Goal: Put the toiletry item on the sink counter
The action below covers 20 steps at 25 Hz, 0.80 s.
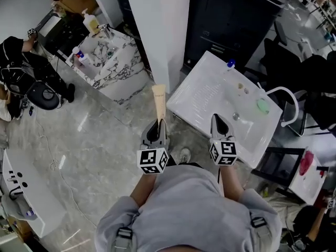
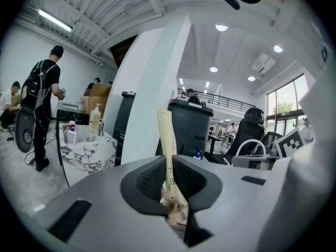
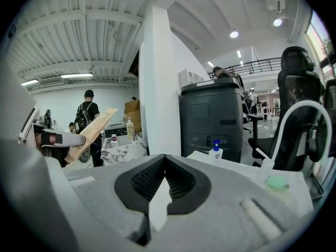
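Head view: left gripper (image 1: 157, 126) at lower centre, jaws narrow and pinched on the lower end of a cream toiletry tube (image 1: 159, 101). Tube pointing toward the top of the frame, in the air over the grey floor, just left of the white sink counter (image 1: 202, 96) and clear of it. Right gripper (image 1: 219, 122) beside it to the right, over the near edge of that counter. Blue-capped bottle (image 1: 230, 64) and green item (image 1: 262, 106) on the counter's far side. Marble sink counter (image 1: 123, 67) at upper left, behind a white pillar (image 1: 163, 30).

Left gripper view: left gripper (image 2: 170, 180) pressed on the tube (image 2: 167, 135), which rises near upright at centre frame. Marble sink counter (image 2: 86, 151) at left.

Right gripper view: right gripper (image 3: 164, 180) with pads meeting at the tip and nothing between them. Tube (image 3: 92, 133) slanted at the left edge, white sink counter (image 3: 231, 164) and blue-capped bottle (image 3: 215, 150) ahead at right.
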### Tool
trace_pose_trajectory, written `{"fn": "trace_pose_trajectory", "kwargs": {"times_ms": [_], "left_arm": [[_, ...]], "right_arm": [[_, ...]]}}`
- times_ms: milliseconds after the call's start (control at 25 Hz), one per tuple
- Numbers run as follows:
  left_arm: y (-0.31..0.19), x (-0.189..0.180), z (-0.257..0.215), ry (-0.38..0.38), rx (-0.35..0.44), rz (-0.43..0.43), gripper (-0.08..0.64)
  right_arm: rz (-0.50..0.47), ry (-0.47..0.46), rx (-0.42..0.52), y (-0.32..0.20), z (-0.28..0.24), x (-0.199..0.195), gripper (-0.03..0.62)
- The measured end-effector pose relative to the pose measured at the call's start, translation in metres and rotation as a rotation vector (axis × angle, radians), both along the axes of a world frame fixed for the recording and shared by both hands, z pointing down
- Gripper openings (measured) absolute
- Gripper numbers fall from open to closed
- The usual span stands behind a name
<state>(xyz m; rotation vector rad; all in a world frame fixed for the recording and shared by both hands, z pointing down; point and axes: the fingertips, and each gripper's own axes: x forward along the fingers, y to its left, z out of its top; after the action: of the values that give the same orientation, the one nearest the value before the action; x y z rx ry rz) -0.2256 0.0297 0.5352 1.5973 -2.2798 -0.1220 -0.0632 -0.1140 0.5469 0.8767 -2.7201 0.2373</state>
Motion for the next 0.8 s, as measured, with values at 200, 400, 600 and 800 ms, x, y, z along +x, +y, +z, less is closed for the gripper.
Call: {"fn": "trace_pose_trajectory", "kwargs": {"times_ms": [200,400,600,800], "left_arm": [[-0.037,-0.011,0.003,-0.012,-0.014,0.149,0.035],[-0.082,-0.025,-0.013,-0.015,0.008,0.275,0.035],[-0.113,-0.032,-0.016,-0.003,0.020,0.388,0.035],[-0.133,-0.038,-0.008,0.012,0.015,0.487,0.035]], "right_arm": [[0.130,-0.011,-0.001,-0.014,-0.001,0.004,0.003],[0.239,-0.013,-0.005,-0.022,-0.009,0.000,0.003],[0.350,-0.001,-0.001,-0.030,-0.011,-0.001,0.003],[0.433,-0.008,0.008,-0.035,-0.012,-0.011,0.003]]}}
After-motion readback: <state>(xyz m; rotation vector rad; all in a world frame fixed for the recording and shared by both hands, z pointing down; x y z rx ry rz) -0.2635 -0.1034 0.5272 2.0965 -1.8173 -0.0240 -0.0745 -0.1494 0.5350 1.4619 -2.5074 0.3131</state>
